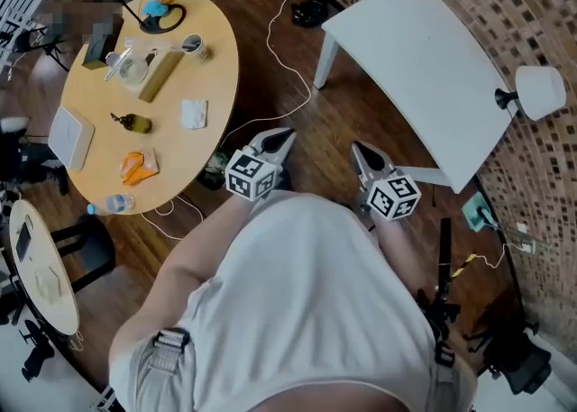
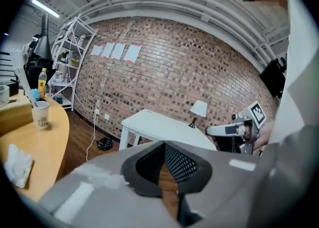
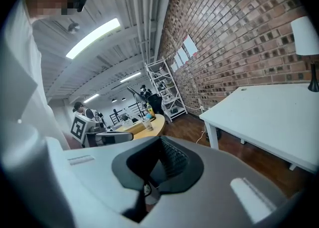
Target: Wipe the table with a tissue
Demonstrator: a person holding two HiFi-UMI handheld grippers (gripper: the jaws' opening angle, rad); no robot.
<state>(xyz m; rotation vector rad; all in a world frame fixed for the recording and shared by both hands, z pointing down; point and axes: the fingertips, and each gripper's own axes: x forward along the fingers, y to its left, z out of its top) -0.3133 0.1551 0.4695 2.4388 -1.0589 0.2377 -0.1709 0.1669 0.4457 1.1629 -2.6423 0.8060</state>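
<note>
Person's white shirt (image 1: 306, 311) fills the foreground, with both grippers held out empty above the wood floor (image 1: 297, 68).
To the left stands the round wooden table (image 1: 216, 68), to the right the white table (image 1: 424, 59). The left gripper (image 1: 281, 138) and right gripper (image 1: 361, 151) each have jaws pressed together on nothing. The tissue (image 1: 194, 114) lies on the round wooden table, well apart from both.

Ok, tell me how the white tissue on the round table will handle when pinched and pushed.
The tissue lies crumpled and soft-edged, so it is probably floppy and very light. It will likely bunch or slide on the smooth table rather than wipe flat, unless pressed down.
</note>
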